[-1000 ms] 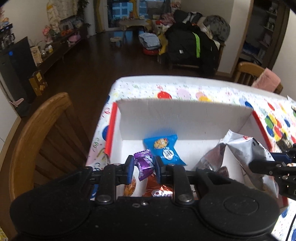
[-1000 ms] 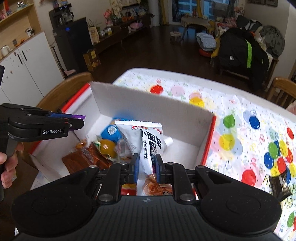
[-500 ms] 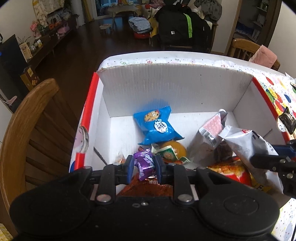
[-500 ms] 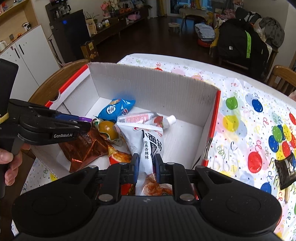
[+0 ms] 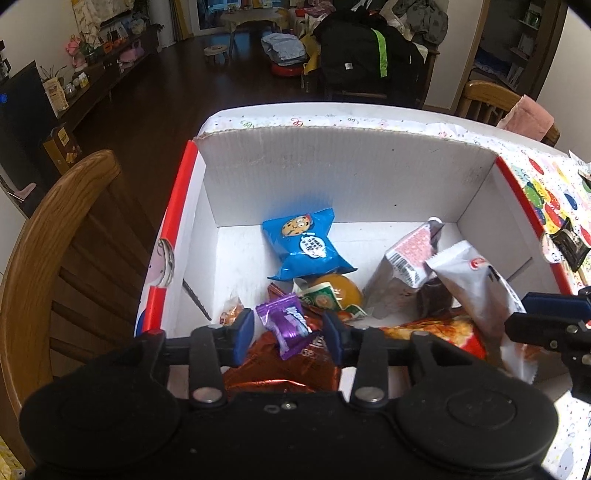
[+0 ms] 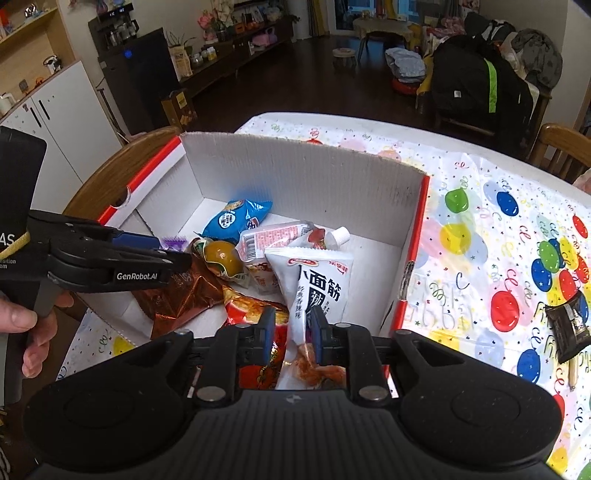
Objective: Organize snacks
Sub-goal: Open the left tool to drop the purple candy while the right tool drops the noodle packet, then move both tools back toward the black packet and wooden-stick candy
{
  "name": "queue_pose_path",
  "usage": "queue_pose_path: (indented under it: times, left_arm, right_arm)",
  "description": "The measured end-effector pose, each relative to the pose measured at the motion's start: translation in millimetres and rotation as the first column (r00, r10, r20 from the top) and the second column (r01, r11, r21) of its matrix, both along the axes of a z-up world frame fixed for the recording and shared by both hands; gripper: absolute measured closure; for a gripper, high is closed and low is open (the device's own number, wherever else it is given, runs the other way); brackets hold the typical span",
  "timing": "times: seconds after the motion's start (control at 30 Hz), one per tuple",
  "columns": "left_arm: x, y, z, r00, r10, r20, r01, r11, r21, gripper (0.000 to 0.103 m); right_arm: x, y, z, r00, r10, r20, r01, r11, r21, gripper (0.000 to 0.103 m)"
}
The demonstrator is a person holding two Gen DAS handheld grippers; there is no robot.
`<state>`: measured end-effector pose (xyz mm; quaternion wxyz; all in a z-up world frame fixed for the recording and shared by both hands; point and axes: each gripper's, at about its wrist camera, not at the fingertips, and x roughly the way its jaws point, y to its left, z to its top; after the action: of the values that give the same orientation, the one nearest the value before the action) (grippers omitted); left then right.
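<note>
- Fingers point(image 5: 243, 334) of left gripper point(image 5: 286, 336) spread wide, purple candy point(image 5: 286, 325) loose between them over the box point(image 5: 343, 177)
- Right gripper point(image 6: 290, 332) pinching white pouch point(image 6: 319, 284) at its lower end, above the box
- Both light, crinkly, slippery film; best gripped at sealed edges, gently
- Legible: "GenRobot.AI" on left gripper; "小面筋" on pouch; candy print too blurred

I see a dark wooden floor point(image 5: 155, 99) running back to a bright window point(image 5: 229, 11). Curved wooden chair back point(image 5: 48, 236) at left. Low dark sideboard point(image 6: 236, 55) along the cream wall, white cabinet point(image 6: 62, 122) beside a black appliance point(image 6: 147, 74). Black jacket with a green stripe point(image 6: 480, 85) draped over a far chair.
</note>
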<state>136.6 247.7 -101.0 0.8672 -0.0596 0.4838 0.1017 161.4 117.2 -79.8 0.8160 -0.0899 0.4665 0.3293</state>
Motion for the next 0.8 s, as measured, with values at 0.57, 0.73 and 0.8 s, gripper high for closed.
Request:
queue_pose_path:
  times: [0.57,0.73,0.8]
  left_arm:
    - [-31.0,-21.3,41.3,0.993,-0.009,0.117,0.008,1.0,0.014,0.022]
    - [-38.9,-31.2,52.1,0.989,-0.02,0.147,0.017,1.0,0.021,0.018]
    - [-42.3,-35.2,56.5,0.987,-0.02,0.159,0.017,1.0,0.019,0.016]
  right_arm:
    - [-25.7,-28.0,38.4,0.997,-0.017,0.074,0.011,0.997,0.081,0.039]
    - [-32.5,-38.4,51.5,0.993,-0.014,0.115,0.002,0.995,0.097,0.031]
    - [-34.5,-43.6,56.2,0.992,-0.013,0.128,-0.001,0.994,0.106,0.031]
